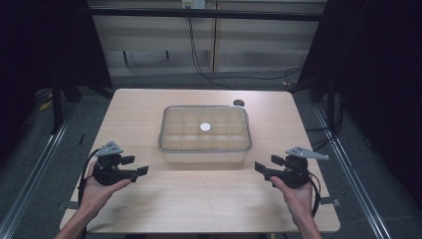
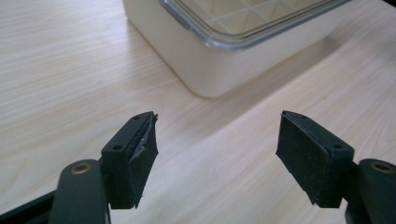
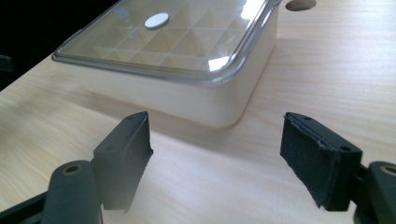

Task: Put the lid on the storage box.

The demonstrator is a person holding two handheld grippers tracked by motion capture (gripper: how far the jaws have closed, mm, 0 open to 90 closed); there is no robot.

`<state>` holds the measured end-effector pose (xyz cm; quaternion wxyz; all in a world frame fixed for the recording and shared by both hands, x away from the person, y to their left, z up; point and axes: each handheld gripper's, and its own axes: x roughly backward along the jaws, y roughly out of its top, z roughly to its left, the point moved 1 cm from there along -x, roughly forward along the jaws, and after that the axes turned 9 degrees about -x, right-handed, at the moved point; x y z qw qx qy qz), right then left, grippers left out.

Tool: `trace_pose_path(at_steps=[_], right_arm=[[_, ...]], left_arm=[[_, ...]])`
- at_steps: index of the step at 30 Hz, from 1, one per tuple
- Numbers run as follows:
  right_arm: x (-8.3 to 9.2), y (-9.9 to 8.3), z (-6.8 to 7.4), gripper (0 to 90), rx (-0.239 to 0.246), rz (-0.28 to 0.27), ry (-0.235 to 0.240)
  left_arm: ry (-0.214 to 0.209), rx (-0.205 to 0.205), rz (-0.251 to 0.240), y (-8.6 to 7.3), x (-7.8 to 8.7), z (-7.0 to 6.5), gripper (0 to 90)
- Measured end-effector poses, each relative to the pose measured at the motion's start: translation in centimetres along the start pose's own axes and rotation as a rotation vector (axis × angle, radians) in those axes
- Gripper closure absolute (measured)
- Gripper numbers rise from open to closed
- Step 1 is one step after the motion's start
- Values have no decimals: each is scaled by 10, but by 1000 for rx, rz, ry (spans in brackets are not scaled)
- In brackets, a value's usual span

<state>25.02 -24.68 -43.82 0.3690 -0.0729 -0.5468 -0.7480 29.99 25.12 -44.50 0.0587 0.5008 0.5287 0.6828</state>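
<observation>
White disc [image 3: 157, 20] on clear lid [image 3: 187, 46], beyond right claw [image 3: 217, 158].

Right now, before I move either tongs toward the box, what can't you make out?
- Compartment contents of the box: high view, too small and hazed by the clear lid.
- White disc on the lid: knob or sticker, cannot tell.
- Lid latches: none resolved in the gripper views; far side cut off by the frame edge.
- Dark round spot behind the box: high view, too small to tell whether it is a hole or a cap.
</observation>
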Motion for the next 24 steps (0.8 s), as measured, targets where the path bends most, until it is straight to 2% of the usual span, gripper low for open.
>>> trace_pose_path(at_steps=[6,8,10,12,14,15,17,19,22,24], right_arm=[[12,-11,-3,243,-8,-5,-21],[16,-18,-2,243,-5,-3,-32],[21,-23,-2,242,-14,-17,-31],[26,-31,-4,236,-36,-33,-20],[28,-39,-6,234,-36,-13,-27],[29,-43,-7,233,-30,-11,-40],[32,-48,-10,229,-40,-12,-47],[35,-53,-13,229,-69,-21,-38],[37,-59,-17,224,-69,-18,-62],[38,-59,-20,219,-84,-34,-70]], left_arm=[[-3,19,10,-20,12,-5,268],[19,14,14,-29,14,-6,274],[16,49,23,-39,14,-6,270],[-8,71,27,-47,16,-6,258],[12,69,35,-52,20,-8,255],[12,86,24,-55,22,-10,248],[-3,68,36,-61,25,-12,244],[-2,82,45,-65,28,-12,240],[18,86,34,-67,30,-10,232],[11,101,29,-67,30,-6,208]])
